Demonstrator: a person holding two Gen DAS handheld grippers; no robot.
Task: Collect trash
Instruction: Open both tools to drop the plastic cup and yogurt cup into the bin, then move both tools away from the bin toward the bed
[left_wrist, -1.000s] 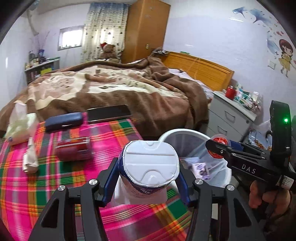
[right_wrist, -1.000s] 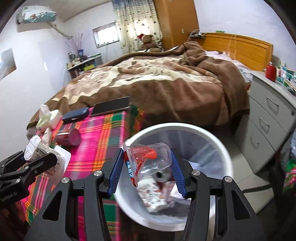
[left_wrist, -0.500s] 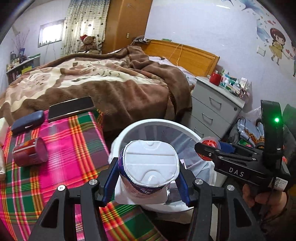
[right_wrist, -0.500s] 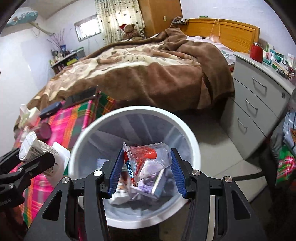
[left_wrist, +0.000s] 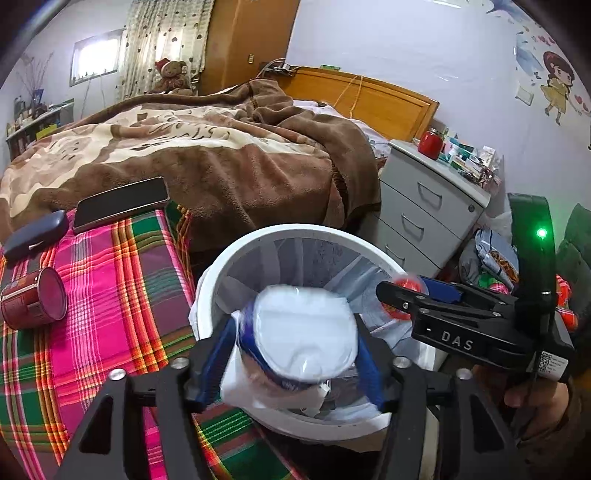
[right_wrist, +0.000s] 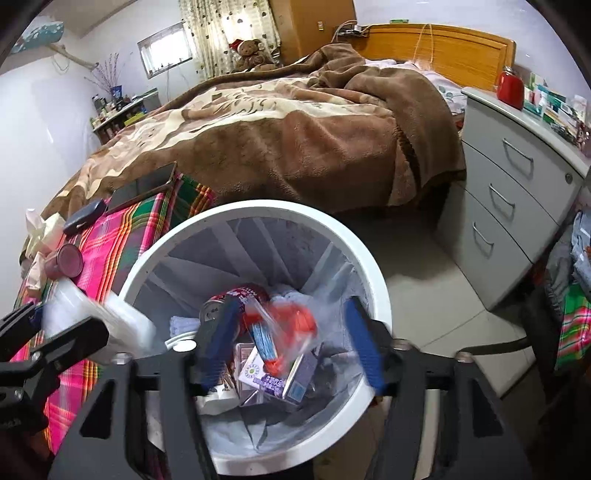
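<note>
Fingers of both grippers spread over white bin (right_wrist: 373, 280); yogurt cup (left_wrist: 303, 332), clear cup (right_wrist: 284, 332) blurred between them.

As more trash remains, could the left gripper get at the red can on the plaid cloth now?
Probably not yet: the left gripper has a white cup between its fingers, over the bin. The red can itself lies unobstructed.
</note>
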